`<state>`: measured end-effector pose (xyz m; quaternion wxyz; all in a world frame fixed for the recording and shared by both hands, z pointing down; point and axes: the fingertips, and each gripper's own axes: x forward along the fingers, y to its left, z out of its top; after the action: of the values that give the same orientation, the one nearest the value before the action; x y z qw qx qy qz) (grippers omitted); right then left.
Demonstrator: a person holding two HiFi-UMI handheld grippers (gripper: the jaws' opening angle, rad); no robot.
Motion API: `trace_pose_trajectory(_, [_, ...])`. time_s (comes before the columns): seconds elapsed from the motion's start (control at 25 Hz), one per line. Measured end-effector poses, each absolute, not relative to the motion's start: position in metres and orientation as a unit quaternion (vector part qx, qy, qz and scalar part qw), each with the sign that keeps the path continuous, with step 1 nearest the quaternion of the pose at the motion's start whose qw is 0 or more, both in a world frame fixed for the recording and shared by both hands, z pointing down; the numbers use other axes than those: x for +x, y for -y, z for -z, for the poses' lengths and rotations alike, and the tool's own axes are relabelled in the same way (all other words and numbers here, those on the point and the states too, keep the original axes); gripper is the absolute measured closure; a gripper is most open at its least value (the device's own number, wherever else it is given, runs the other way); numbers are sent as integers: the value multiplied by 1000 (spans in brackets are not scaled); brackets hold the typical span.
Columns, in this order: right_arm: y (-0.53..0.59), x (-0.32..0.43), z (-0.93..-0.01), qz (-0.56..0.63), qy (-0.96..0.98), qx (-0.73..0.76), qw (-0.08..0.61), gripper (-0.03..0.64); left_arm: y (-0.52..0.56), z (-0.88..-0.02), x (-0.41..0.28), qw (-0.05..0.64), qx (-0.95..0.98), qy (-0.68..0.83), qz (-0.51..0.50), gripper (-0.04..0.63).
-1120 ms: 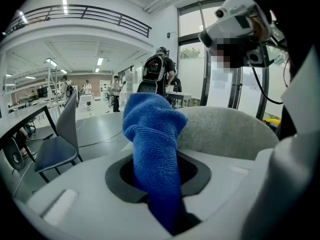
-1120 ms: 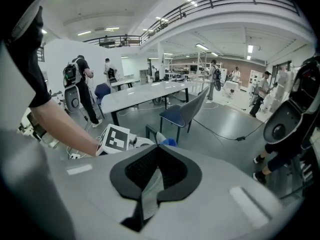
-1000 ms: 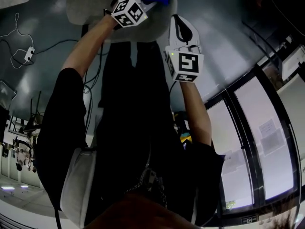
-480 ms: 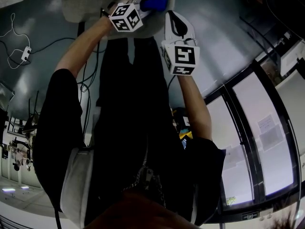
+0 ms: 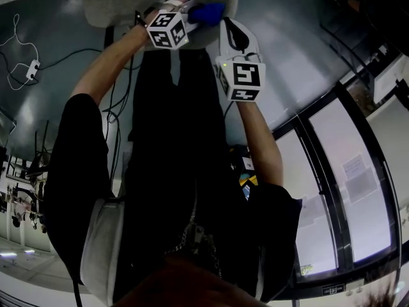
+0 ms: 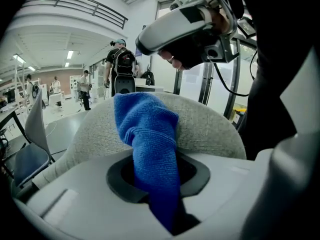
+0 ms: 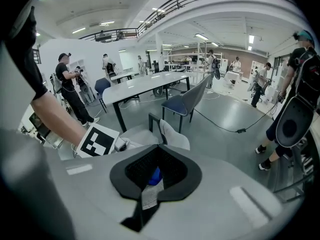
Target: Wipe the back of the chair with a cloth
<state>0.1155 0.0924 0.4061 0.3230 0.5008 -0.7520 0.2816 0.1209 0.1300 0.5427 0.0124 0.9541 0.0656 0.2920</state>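
Observation:
The chair back is a pale grey fabric shell at the top of the head view. It fills the middle of the left gripper view as the chair back. My left gripper is shut on a blue cloth. In its own view the cloth stands up from the left gripper and lies against the chair back's top edge. My right gripper hovers just right of the cloth. The right gripper looks shut with nothing held. A bit of blue cloth shows through its gap.
Cables trail over the grey floor at left. Glass wall panels run along the right. A long table and a blue chair stand further off. People stand in the hall, one with a backpack.
The left gripper and the blue cloth have slid a little along the chair back's top edge toward me. The right gripper has drifted slightly closer to them.

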Motion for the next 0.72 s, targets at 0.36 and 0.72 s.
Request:
trace_pose_trajectory(0.36, [-101, 112, -408, -284, 752, 498, 325, 614, -158, -547, 104, 3, 946, -98, -308, 503])
trace_pose_trajectory(0.72, [-96, 108, -406, -280, 758, 491, 325, 614, -192, -552, 78, -4, 932, -159, -327, 502])
